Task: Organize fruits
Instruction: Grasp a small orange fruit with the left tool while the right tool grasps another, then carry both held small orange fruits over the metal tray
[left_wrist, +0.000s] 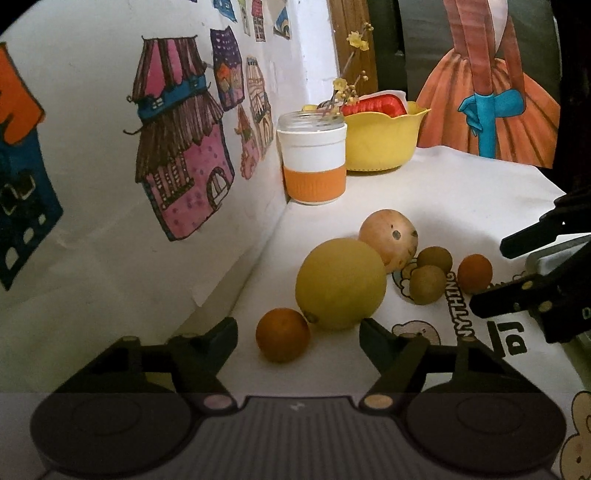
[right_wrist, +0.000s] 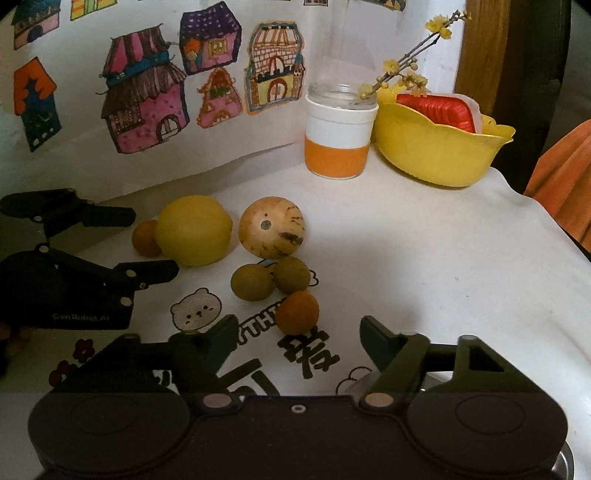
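In your left wrist view, your left gripper (left_wrist: 298, 334) is spread wide and empty, a small orange (left_wrist: 282, 335) between its fingertips, touching the big yellow fruit (left_wrist: 340, 283) behind it.

In your right wrist view, your right gripper (right_wrist: 298, 332) gapes empty too, another small orange (right_wrist: 297, 312) just beyond it; the yellow bowl (right_wrist: 439, 151) sits far right.

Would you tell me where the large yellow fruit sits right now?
In the left wrist view, the large yellow fruit sits mid-table between a small orange and the spotted tan fruit, touching both.
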